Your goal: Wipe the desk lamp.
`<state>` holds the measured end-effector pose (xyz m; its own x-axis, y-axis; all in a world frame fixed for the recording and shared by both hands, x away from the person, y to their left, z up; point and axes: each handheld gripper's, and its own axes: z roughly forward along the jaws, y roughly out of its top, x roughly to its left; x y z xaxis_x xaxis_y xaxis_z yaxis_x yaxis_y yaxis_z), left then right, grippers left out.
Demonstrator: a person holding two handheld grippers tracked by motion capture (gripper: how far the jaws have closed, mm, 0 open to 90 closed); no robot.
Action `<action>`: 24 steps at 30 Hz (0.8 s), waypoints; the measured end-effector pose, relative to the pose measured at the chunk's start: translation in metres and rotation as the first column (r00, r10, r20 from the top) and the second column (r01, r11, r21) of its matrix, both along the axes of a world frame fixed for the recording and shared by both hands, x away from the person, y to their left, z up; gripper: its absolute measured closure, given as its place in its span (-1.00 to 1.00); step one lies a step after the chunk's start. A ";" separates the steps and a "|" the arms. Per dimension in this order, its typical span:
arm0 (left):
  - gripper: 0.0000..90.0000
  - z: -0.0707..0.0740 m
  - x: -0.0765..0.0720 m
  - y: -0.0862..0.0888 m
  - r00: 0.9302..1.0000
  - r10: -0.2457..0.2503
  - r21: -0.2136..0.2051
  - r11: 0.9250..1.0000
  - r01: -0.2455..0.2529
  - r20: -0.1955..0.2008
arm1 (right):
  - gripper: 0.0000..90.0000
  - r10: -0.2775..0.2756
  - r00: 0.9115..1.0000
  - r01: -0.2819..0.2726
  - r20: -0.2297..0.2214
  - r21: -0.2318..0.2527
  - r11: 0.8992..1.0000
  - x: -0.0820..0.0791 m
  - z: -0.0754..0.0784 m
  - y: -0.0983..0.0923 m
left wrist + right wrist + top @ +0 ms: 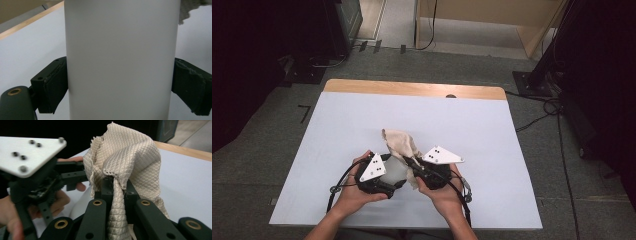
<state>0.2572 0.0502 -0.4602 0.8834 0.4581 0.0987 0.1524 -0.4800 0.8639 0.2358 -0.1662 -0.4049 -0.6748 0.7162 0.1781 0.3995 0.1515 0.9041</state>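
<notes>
A: Lower left of centre, high view: left gripper (384, 176), grey plate uppermost, gripped in a hand. State of the claw?

B: Clamped on a white cylinder (122, 60). In the left gripper view, one black pad (56, 86) pressed against each flank of the cylinder, jaws spread wide to span it. Long axis running bottom to top of that frame, sides straight and parallel; both ends cut off by the frame edges. In the high view, just a pale curved patch (396, 172) seen between the two grippers, low in the frame.

A: Centre of the high view?

B: Beige quilted cloth (401, 142), bunched and raised off the white table (337, 130), drawn up to a peak toward upper left of the right gripper. Long axis slanted from lower right to upper left in that view.

A: Right of centre: right gripper (411, 163). Open or closed?

B: Clenched tight on the cloth (125, 162). In the right gripper view, jaws drawn together with a twisted strand of fabric pinched between them; rest of the cloth domed above the tips and draped down the right side. Left gripper (72, 176) visible at left of the same frame, just beside the cloth. Wooden table edge at upper right.
</notes>
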 end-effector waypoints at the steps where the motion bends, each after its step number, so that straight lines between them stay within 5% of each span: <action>1: -0.81 0.000 0.000 0.000 1.000 0.000 -0.001 1.000 0.000 0.001 | 0.86 -0.018 1.000 0.018 -0.022 0.016 1.000 0.004 -0.004 -0.002; 11: -0.81 -0.001 0.004 0.004 0.999 0.010 -0.030 0.999 -0.011 -0.038 | 0.86 -0.093 0.992 0.095 -0.084 0.021 0.995 0.015 -0.023 -0.024; 18: -0.81 -0.001 0.006 0.005 0.998 0.023 -0.043 0.999 -0.025 -0.056 | 0.86 0.042 0.995 -0.032 -0.093 0.099 0.995 0.005 -0.011 -0.024; 24: -0.81 -0.001 0.002 0.002 1.000 0.012 -0.023 1.000 -0.013 -0.018 | 0.85 0.106 0.992 -0.096 -0.069 0.137 0.986 0.000 -0.002 -0.012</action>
